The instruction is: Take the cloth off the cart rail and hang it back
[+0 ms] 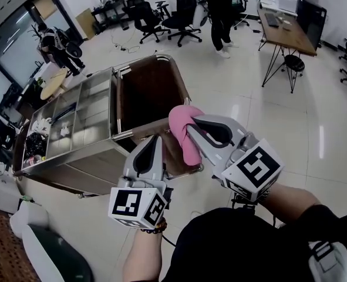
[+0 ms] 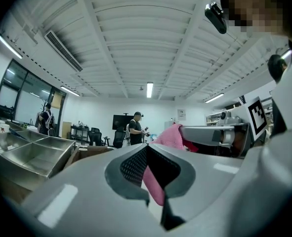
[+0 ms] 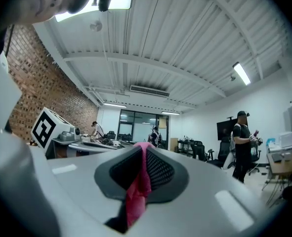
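Pinching pink cloth (image 1: pixel 184 138), left tongs (image 1: pixel 155 138) and right tongs (image 1: pixel 191 123) hover (beside cart bin (image 1: pixel 148 86)).

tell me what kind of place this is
Most likely an open-plan office or lab workspace. Rolling office chairs and a wooden desk stand on a pale tiled floor, a steel cart sits out in the open, and strip lights hang from an exposed ceiling.

Grey left hand-held gripper (image 1: pixel 156 138) and right hand-held gripper (image 1: pixel 192 122) carry black-and-white marker cubes (image 1: pixel 139 206); black clothing (image 1: pixel 232 245), beaded bracelet (image 1: pixel 154 228).
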Motion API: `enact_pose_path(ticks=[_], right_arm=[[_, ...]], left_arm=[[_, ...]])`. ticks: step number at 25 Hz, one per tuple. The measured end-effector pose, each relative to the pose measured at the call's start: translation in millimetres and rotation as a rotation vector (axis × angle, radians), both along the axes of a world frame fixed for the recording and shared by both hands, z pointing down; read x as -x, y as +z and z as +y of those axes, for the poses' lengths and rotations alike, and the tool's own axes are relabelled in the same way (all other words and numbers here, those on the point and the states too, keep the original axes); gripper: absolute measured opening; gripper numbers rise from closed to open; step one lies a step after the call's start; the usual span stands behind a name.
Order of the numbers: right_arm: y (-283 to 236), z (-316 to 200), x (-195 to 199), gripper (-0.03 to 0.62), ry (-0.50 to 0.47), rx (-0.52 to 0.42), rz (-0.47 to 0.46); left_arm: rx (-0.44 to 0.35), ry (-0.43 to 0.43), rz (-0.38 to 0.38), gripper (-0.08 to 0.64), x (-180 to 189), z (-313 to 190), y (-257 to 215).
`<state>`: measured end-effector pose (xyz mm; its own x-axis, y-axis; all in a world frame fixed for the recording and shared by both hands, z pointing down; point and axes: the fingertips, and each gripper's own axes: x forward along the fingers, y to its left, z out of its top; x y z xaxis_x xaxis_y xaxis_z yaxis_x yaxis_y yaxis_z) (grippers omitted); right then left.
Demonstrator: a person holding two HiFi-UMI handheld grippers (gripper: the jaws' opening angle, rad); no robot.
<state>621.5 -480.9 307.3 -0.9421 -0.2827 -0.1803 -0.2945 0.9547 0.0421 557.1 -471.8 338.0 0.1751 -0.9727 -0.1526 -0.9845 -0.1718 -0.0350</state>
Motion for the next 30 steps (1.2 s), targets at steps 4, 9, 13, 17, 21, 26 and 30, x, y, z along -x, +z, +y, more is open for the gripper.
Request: enact_pose_path(ticks=[4, 9, 13, 17, 21, 26, 30], right_arm=[[-6, -6, -8, 0.02, -0.023, -0.099, -0.044], [-5, -8, -17, 0.02, -0.046, -0.099, -0.049], [-5, -6, -20, 0.02, -0.072, -0.097, -0.052], [0, -3, -15, 0.02, -0.109, -0.093, -0.065], [3, 6, 2, 0.02, -0.158, -0.092, -0.082], [0, 29, 28, 0.02, -0.23, -0.097, -0.099], [-2, 60, 62, 0.02, -0.297, -0.103, -0.096]], left_arm=[[0.004, -0.016, -0.004, 0.0, -9, -3, -1], [0.006, -0.035, -0.009, 0.0, -18, -6, 0], [0.006, -0.057, -0.014, 0.0, -24, -5, -1], [0.012, -0.083, -0.019, 0.0, -21, -2, 6], [0.013, -0.124, -0.017, 0.0, -4, 8, 12], [0.007, -0.194, -0.021, 0.0, 22, 33, 10], [-0.003, -0.264, -0.016, 0.0, 55, 68, 7]])
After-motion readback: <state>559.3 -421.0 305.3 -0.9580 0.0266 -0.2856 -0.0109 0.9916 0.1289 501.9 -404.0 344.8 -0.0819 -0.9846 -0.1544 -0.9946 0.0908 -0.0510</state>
